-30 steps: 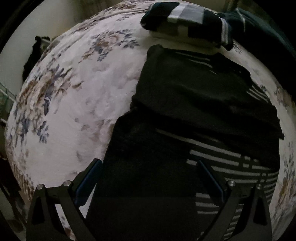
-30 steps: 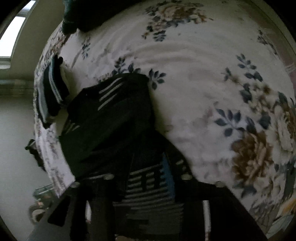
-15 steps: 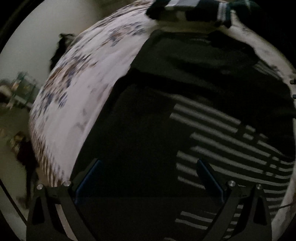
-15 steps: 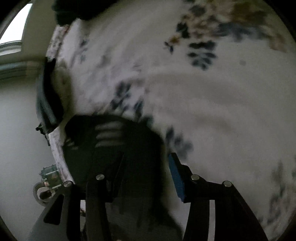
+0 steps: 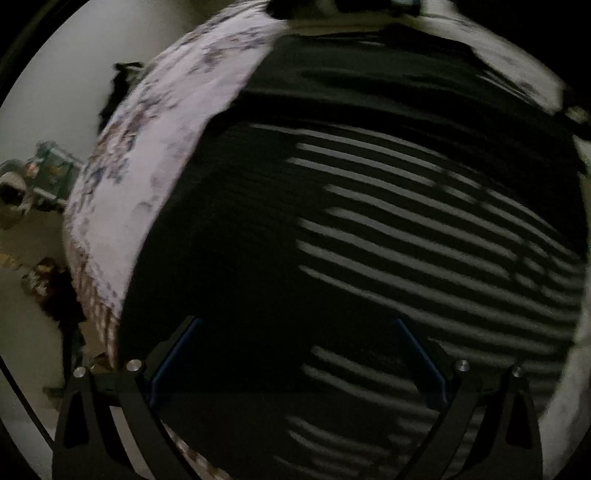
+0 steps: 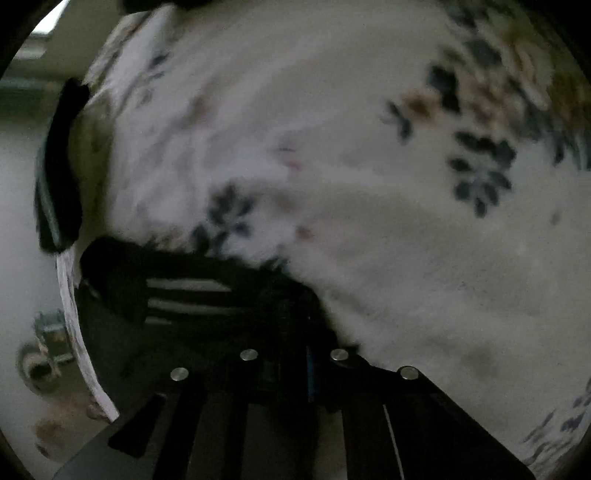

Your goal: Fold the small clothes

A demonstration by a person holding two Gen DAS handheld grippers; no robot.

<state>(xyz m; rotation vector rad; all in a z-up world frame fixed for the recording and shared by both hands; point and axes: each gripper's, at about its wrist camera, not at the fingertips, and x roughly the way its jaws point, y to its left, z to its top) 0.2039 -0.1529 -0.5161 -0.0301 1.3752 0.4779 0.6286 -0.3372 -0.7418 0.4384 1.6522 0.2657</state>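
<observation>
A black garment with white stripes [image 5: 369, 221] lies on a floral white blanket [image 5: 166, 147] and fills most of the left wrist view. My left gripper [image 5: 295, 332] is open, its fingers spread wide just above the garment's near part. In the right wrist view my right gripper [image 6: 288, 365] is shut on the garment's edge [image 6: 192, 291], whose dark cloth bunches between the fingers. The image is blurred.
A folded dark striped garment [image 6: 59, 170] lies at the blanket's [image 6: 369, 184] far left edge; it also shows at the top of the left wrist view [image 5: 332, 7]. The bed edge drops to a floor with clutter [image 5: 29, 192] on the left.
My left gripper has moved in close over the striped garment. My right gripper opened, moved to the garment's edge and has shut on it.
</observation>
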